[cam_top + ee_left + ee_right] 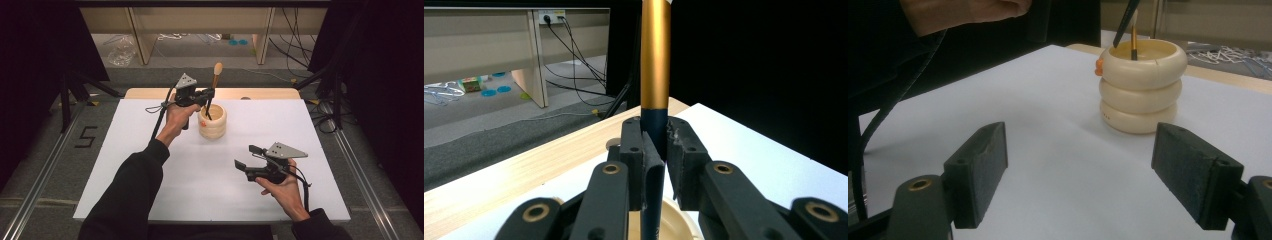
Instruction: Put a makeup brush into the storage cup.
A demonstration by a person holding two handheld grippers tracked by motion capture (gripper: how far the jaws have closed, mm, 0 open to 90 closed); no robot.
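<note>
A brush [216, 75] with a tan head, gold collar and dark handle stands nearly upright, and its lower end reaches into a cream ringed cup [212, 121] on the white mat. My left gripper [209, 95] is shut on the dark handle just above the cup. In the left gripper view the pads clamp the brush [655, 65] below its gold collar, and the cup rim [679, 220] lies beneath my left gripper [655, 145]. My right gripper [245, 156] hovers open at the front right, its jaws empty. The right gripper view has it [1083, 160] facing the cup [1143, 85], where the dark handle [1125, 20] leans beside a thin orange stick [1134, 42].
The white mat [165, 175] covers a wooden table [150, 93] whose far edge shows behind the cup. A small orange piece [1099, 66] sticks out of the cup's side. Dark stands and cables flank the table, and shelving stands on the floor beyond.
</note>
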